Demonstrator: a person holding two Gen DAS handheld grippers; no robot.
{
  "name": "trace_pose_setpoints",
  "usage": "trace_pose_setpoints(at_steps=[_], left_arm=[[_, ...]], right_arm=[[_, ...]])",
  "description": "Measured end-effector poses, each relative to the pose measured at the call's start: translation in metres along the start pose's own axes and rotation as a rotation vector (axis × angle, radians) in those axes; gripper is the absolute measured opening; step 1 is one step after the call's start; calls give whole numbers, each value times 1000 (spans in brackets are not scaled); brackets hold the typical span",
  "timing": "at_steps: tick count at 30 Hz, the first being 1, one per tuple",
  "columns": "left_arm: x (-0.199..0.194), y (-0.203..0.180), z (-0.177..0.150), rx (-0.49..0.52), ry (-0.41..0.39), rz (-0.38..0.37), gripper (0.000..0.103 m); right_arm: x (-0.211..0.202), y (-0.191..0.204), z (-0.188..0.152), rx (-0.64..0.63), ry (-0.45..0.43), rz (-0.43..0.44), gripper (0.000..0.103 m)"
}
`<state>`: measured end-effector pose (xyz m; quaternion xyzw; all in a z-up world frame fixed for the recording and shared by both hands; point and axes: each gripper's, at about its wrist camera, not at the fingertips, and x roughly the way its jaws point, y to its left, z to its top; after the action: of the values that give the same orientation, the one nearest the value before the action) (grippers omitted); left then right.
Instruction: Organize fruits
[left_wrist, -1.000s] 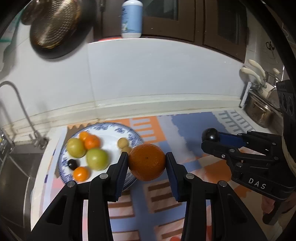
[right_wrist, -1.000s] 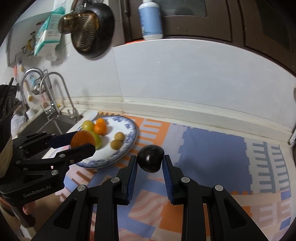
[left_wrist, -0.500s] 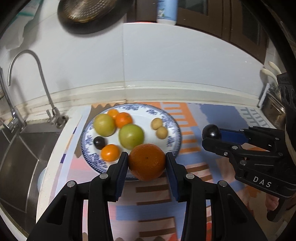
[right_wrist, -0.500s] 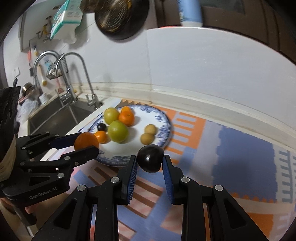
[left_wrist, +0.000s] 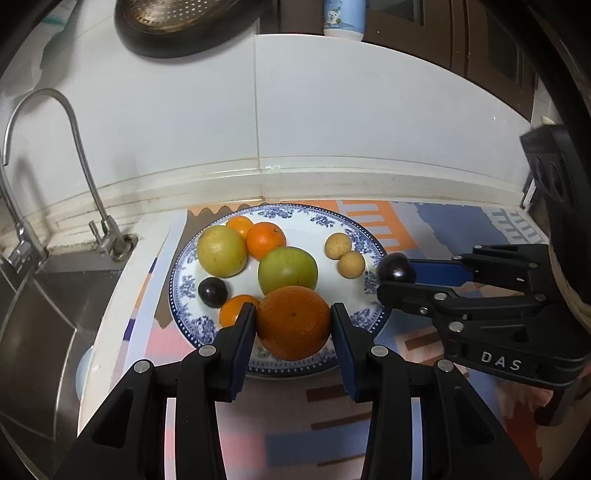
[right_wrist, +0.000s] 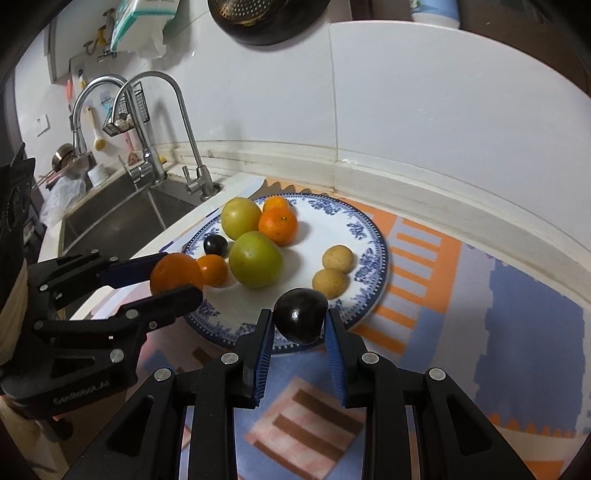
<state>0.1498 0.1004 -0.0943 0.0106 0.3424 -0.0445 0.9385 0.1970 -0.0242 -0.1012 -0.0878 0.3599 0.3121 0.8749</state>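
My left gripper (left_wrist: 293, 328) is shut on a large orange (left_wrist: 293, 321) and holds it over the near rim of the blue-patterned plate (left_wrist: 325, 221). My right gripper (right_wrist: 300, 325) is shut on a dark plum (right_wrist: 301, 319) above the plate's (right_wrist: 373, 258) near right rim. In the left wrist view that plum (left_wrist: 396, 267) shows at the plate's right edge. On the plate lie two green fruits (left_wrist: 287, 269), small oranges (left_wrist: 266, 239), another dark plum (left_wrist: 212, 291) and two tan round fruits (left_wrist: 351, 264). The right wrist view shows the left gripper (right_wrist: 177, 278) with the orange (right_wrist: 175, 273).
A steel sink (left_wrist: 40, 317) with a curved faucet (left_wrist: 74, 122) lies left of the plate. The counter carries a patterned orange and blue mat (right_wrist: 480, 314). A tiled wall (left_wrist: 332, 110) rises behind, with a hanging pan (left_wrist: 177, 22) and a bottle (left_wrist: 343, 18) above.
Both grippers moved left toward the plate and lower, each keeping its fruit. The orange now hangs over the plate's near rim and the plum over its right rim.
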Motion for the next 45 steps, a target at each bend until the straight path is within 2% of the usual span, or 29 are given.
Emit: trace_pose_setpoints(at_steps=[5,6,7,8,9,14,17,19,20,25,27,28,31,33,40,45], left_arm=[[10,0,-1,12,23,-15,40],[11,0,-2,14,28,-11,41],[11,0,-2,18,28,-4,48],[8,0,-3,19,17,1,54],[6,1,-2,16,7,7,54],[-9,2,-1,0,-9,28,57],[-21,-4,-2,2,-17,42,62],[-30,-9,-2,0,-21,49,65],[-33,-11,-3,0,-23,51,71],[-58,-29,-8,6,-55,80,83],[-68,-36,-10,17,-73,90,84],[-74,-40,-12,16,-83,94,84],[-91,-49,-18,6,-109,101,92],[-105,-56,-23,8,-129,102,93],[-137,-77,-38,58,-186,125,100],[-156,-89,-45,51,-190,84,103]], right_arm=[[13,-2,5,10,16,11,29],[15,-2,6,12,14,13,29],[16,-2,6,14,16,15,30],[18,-3,7,17,22,10,33],[18,-4,6,26,21,1,43],[4,-8,3,64,-5,-38,45],[-15,-6,-4,62,-29,-89,45],[-31,-5,-10,70,-44,-126,52],[-39,-5,-13,75,-53,-141,58],[-76,-8,-31,121,-77,-222,67],[-90,-9,-37,137,-87,-251,75],[-99,-10,-42,149,-96,-275,76],[-120,-11,-52,182,-115,-313,82],[-137,-10,-62,212,-138,-336,87],[-178,2,-91,240,-164,-419,90],[-206,12,-111,244,-170,-435,90]])
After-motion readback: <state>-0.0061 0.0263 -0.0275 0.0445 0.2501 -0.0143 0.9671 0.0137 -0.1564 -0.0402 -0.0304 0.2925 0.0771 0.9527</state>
